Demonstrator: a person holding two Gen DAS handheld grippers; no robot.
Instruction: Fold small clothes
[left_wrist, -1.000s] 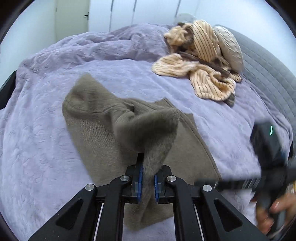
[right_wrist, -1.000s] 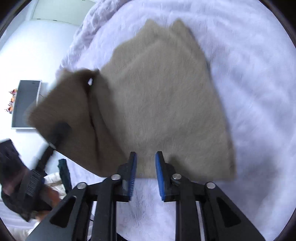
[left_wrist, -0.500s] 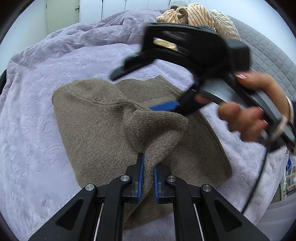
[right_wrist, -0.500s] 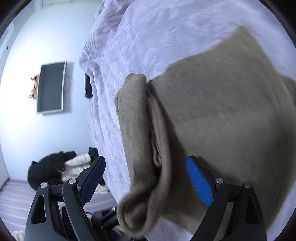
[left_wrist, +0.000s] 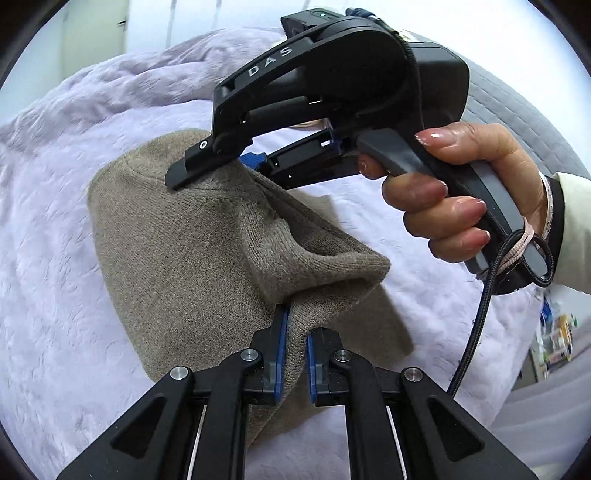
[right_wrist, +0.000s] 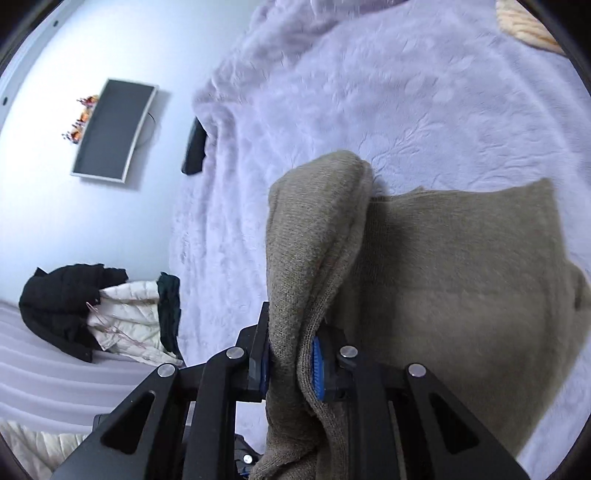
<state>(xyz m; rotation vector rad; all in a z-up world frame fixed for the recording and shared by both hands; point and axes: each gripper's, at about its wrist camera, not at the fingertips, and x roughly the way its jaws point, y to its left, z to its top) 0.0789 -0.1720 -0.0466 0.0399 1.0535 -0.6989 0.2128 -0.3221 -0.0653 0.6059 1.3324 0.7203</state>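
- Since a second ago the right gripper (right_wrist: 291, 360) has swung from the near side of the sweater (left_wrist: 192, 266) across to its far edge, where the left wrist view now shows it close up; its jaws opened wide on the way and have just been closing, and knit now fills the gap between them.
- The left gripper (left_wrist: 294, 356) has barely shifted and grips the same fold as before.
- Left gripper: fingers nearly together, blue pads pressed on a raised ridge of the brown knit, which rises from the jaws into a rounded peak.
- Right gripper: fingers close together with a doubled fold of sweater pinched between the blue pads; in its own view the fold stands up from the jaws and droops over at the top.
- In the left wrist view the right gripper's tip bites the sweater's far corner, and the person's right hand (left_wrist: 458, 199) squeezes the grey trigger handle; a black cable hangs from the handle.
- The sweater lies on the lilac blanket (left_wrist: 48, 221) covering the bed, partly flat and partly lifted between the two grippers.
- Off the bed, a wall screen (right_wrist: 110, 129) and a heap of dark and pale jackets (right_wrist: 99, 314) show in the right wrist view.
- A bit of striped cloth (right_wrist: 528, 29) peeks in at that view's top right edge.
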